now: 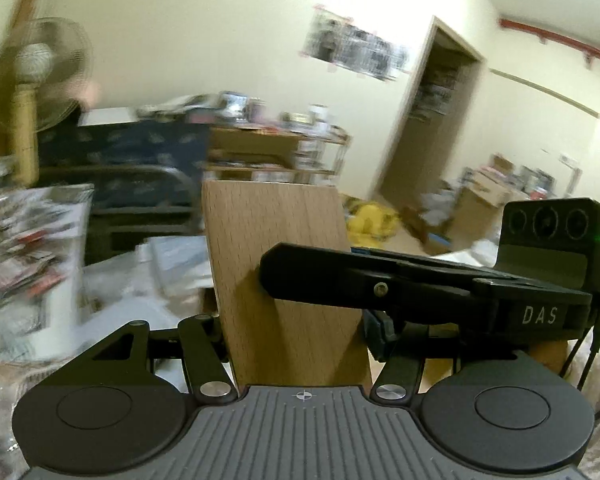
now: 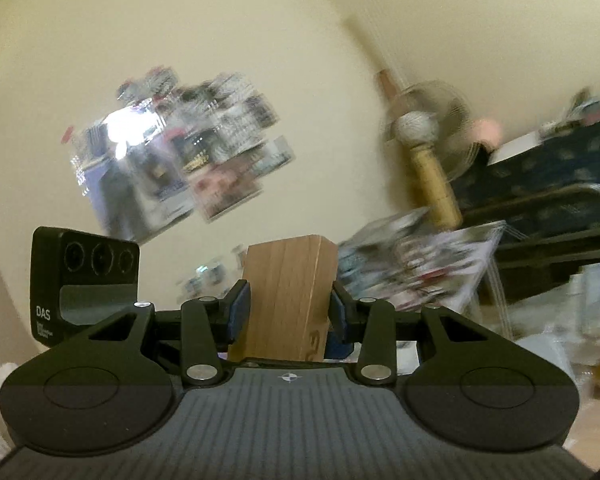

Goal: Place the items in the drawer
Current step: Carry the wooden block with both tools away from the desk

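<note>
Both the left tool (image 1: 296, 320) and right tool (image 2: 286, 312) pinch the stiff, smooth wooden block (image 2: 288, 296) by its flat sides, probably solid and weighty.

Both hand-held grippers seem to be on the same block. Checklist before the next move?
1. Right hand-held gripper grip on the wooden block: ok, the blue pads press both of its sides.
2. Left hand-held gripper grip: cannot tell. The block stands between its fingers, but pad contact is hidden.
3. Clearance between the grippers: not ok. In the left wrist view the right one's finger lies across the block, right above the left one's fingers.
4. Drawer in sight: not ok, neither view shows it.
5. Image sharpness: not ok, the background is motion-blurred in both views.
</note>
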`<state>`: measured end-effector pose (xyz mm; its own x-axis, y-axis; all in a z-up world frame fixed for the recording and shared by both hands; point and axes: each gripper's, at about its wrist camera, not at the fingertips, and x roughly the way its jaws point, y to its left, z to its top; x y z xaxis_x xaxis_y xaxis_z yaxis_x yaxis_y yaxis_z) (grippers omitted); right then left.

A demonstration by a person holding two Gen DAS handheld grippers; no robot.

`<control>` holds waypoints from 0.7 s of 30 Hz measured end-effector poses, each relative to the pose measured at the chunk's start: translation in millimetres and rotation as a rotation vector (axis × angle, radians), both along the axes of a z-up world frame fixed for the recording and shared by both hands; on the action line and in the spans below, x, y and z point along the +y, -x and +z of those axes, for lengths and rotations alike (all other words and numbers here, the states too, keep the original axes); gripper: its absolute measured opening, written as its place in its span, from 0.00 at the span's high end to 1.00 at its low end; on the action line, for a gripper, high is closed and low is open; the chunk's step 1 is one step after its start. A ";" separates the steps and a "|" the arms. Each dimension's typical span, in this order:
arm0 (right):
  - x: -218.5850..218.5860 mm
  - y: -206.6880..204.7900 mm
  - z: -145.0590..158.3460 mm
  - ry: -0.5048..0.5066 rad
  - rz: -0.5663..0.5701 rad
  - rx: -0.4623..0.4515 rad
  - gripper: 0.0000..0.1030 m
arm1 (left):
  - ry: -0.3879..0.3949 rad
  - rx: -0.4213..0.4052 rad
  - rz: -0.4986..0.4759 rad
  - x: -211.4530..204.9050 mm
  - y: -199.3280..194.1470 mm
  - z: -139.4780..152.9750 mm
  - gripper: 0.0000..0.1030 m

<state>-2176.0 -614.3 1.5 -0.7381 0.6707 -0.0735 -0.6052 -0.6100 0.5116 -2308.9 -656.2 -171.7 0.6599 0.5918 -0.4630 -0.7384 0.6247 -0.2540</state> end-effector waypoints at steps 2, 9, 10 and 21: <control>-7.0 -39.0 -0.8 0.002 -0.062 0.000 0.61 | 0.001 0.001 -0.064 7.4 -41.8 0.6 0.44; -48.8 -158.3 -6.8 0.018 -0.336 0.031 0.60 | 0.003 0.055 -0.328 29.6 -179.8 4.7 0.44; -54.5 -172.8 -7.6 0.018 -0.377 0.038 0.60 | -0.001 0.065 -0.369 32.7 -199.6 5.6 0.44; -65.0 -297.2 -12.3 0.051 -0.717 0.007 0.60 | 0.019 0.030 -0.716 78.5 -359.3 -3.2 0.44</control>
<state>-1878.9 -679.3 -10.8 -0.1181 0.9864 -0.1147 -0.8447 -0.0390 0.5338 -1949.6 -577.6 -174.9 0.8700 0.0094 -0.4930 -0.1552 0.9542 -0.2558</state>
